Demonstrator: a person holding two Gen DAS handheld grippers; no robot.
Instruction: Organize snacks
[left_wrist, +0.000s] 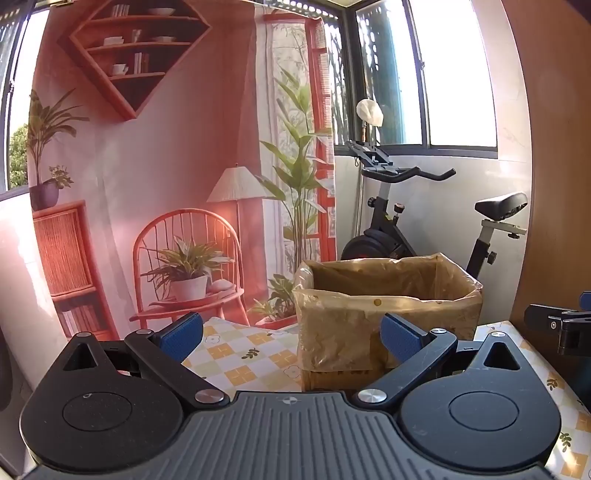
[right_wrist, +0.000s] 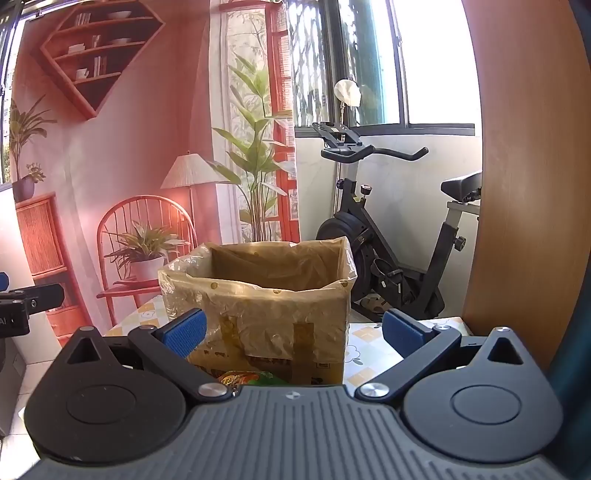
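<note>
A cardboard box (left_wrist: 388, 317) lined with a clear plastic bag stands on a table with a yellow checked cloth (left_wrist: 243, 354). In the right wrist view the same box (right_wrist: 273, 306) is straight ahead, its top open. A snack packet (right_wrist: 251, 378) with orange and green print peeks out just below the box, mostly hidden by the gripper body. My left gripper (left_wrist: 291, 338) is open, with nothing between its blue pads (left_wrist: 181, 338). My right gripper (right_wrist: 293, 334) is open too, its blue pads (right_wrist: 184, 332) wide apart in front of the box. Each gripper's tip shows at the edge of the other's view.
A printed backdrop (left_wrist: 147, 184) of a red room hangs behind the table. An exercise bike (right_wrist: 388, 240) stands by the window beyond the box. A brown wooden panel (right_wrist: 524, 184) rises close on the right. The right gripper's tip (left_wrist: 557, 325) shows at the right edge.
</note>
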